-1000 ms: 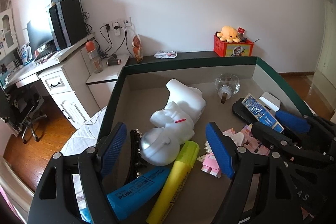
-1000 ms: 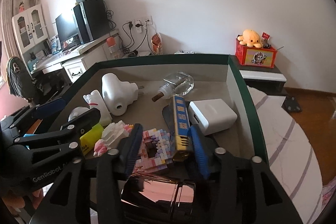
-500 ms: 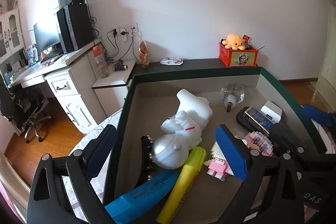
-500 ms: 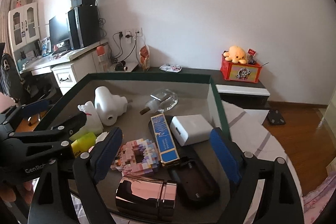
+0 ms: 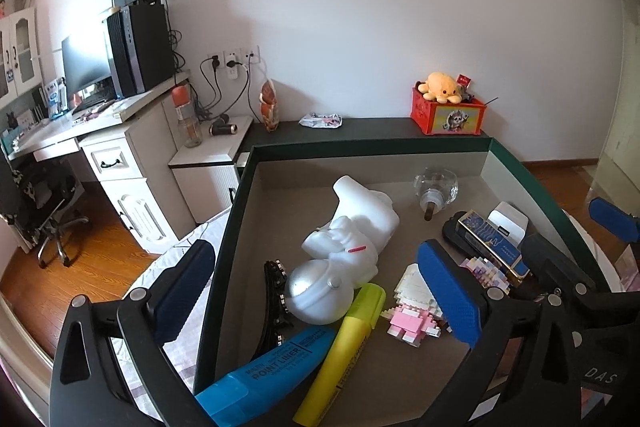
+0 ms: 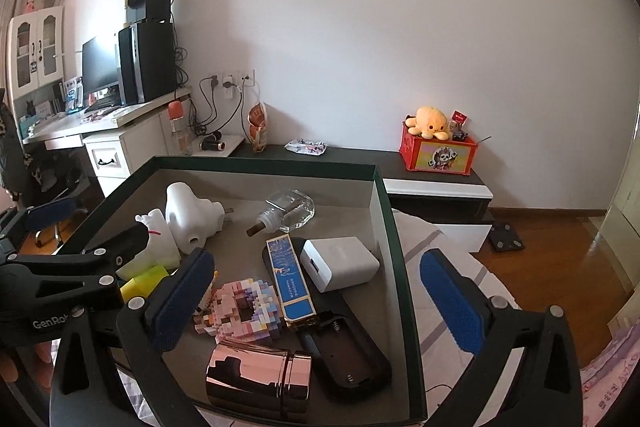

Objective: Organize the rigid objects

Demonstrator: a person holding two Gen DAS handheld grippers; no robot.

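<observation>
Both sets of fingers stand wide, having just been opening, nothing pressed between the ribbed blue pads. The left gripper (image 5: 320,291) straddles the left wall of the green-rimmed box (image 6: 396,239), and the right gripper (image 6: 320,295) spans its right wall.

Inside on the matte grey floor: a glossy white astronaut figure (image 5: 352,251) with a silvery dome helmet lies against a smooth white moulded plug-in piece (image 6: 192,219). Just in front, a fat blue marker (image 5: 268,375) and a yellow highlighter (image 5: 344,355) lie side by side, touching. A spiky black hair clip (image 5: 274,303) rests left of them.

Blocky pastel brick models (image 6: 240,311) sit mid-box. A clear glass bottle (image 6: 290,213) lies on its side near the back wall. A blue, gold-edged harmonica (image 6: 292,283) lies over a black battery case (image 6: 348,355), touching a white rounded charger (image 6: 340,267). A mirror-pink metal cylinder (image 6: 260,375) lies nearest the camera.
</observation>
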